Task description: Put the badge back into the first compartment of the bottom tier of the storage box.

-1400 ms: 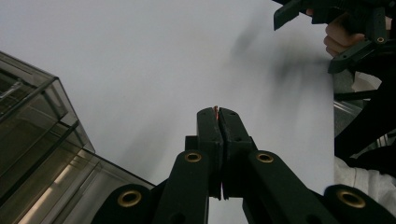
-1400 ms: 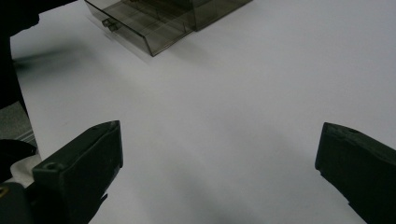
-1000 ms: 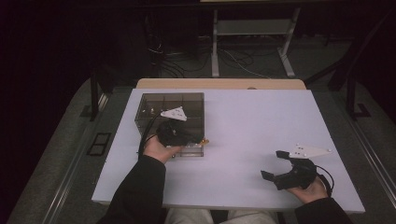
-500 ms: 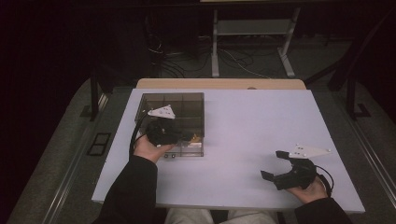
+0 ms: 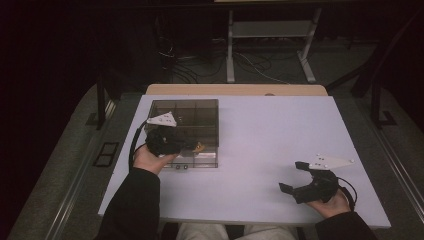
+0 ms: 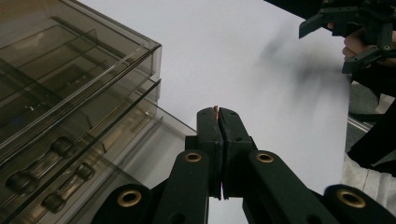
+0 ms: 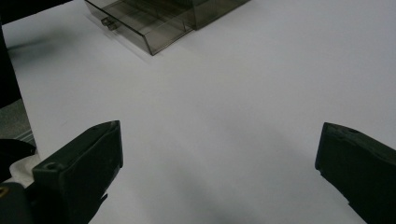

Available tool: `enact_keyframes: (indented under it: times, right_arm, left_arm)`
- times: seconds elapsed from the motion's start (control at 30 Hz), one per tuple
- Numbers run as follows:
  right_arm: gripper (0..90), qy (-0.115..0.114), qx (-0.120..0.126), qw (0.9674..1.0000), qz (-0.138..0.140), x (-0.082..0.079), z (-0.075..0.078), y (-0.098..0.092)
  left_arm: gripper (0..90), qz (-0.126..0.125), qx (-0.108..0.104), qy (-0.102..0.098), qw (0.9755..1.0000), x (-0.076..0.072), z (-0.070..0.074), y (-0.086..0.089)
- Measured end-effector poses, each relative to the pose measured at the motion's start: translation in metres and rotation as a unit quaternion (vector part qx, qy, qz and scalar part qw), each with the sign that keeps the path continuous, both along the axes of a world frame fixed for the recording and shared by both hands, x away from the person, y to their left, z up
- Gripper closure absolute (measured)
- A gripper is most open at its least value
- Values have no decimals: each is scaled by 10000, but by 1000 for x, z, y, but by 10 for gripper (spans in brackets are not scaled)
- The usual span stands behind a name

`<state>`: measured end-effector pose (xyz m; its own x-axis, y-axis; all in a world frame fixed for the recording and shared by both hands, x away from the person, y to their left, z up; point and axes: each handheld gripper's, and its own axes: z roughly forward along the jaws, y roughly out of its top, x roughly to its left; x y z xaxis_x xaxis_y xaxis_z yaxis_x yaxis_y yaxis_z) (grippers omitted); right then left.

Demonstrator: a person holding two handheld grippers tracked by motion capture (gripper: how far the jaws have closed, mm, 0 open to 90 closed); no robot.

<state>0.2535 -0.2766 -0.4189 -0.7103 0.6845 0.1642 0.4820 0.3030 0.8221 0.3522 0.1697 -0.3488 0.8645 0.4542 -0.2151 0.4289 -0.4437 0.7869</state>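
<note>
Smoky translucent plastic drawer box [image 5: 192, 120] sits left of centre in the high view, on the white table [image 5: 260, 135]; its bottom drawer [image 6: 140, 158] stands pulled out toward the near edge, two small knobs on its front. Left gripper [image 5: 196, 146] hangs over the open drawer, jaws pinched together on a tiny coppery item [image 6: 215, 109], a sliver of it glinting at the tips in the left gripper view; what it is cannot be told. Right gripper [image 5: 294, 176] rests at lower right of the high view, well apart from the box, jaws spread wide and empty. Judged progress: drawer opened, small item in the grip; whether it goes in or comes out is unclear. Drawer not yet closed.
</note>
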Motion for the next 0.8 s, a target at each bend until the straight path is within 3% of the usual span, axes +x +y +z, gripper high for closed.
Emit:
enact_keyframes:
  times: [0.8]
  right_arm:
    - [5,9,-6,10000,-1,0,0,0]
  left_arm:
    - [882,425,-63,16,9991,2,0,35]
